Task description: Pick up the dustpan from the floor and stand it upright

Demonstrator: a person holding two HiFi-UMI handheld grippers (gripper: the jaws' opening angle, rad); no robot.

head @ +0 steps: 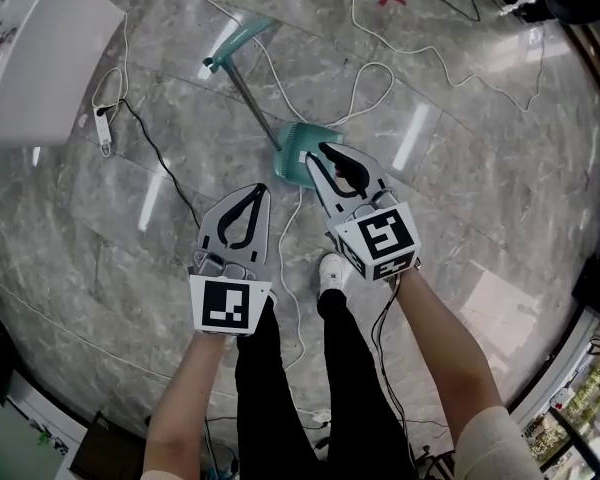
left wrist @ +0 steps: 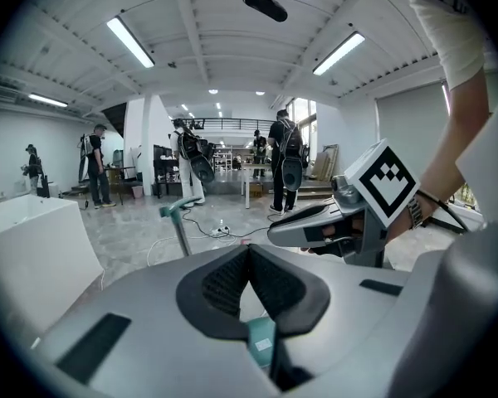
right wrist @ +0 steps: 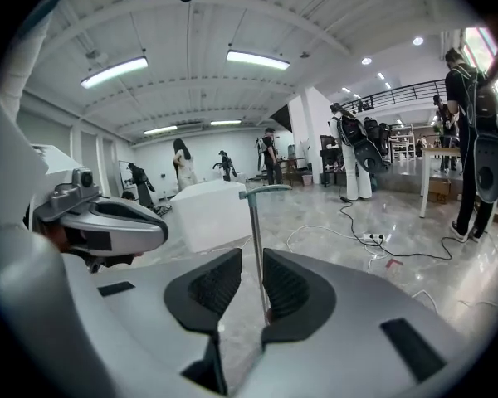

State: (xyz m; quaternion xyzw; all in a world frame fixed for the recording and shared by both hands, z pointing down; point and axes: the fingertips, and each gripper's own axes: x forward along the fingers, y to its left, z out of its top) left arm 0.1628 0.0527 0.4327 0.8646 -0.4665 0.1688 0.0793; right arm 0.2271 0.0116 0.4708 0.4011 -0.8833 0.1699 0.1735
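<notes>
The teal dustpan rests on the marble floor just ahead of my feet. Its thin metal pole rises to a teal grip. In the right gripper view the pole stands upright. My right gripper hovers over the pan, jaws a narrow gap apart. The pole shows through that gap, beyond the tips, and I see no contact. My left gripper is shut and empty, to the left of the pan and nearer me. In the left gripper view the pole stands ahead on the left.
A white box stands at the far left. White cables and a black one loop across the floor around the dustpan, with a power strip near the box. My shoe is right behind the pan. Several people stand far off.
</notes>
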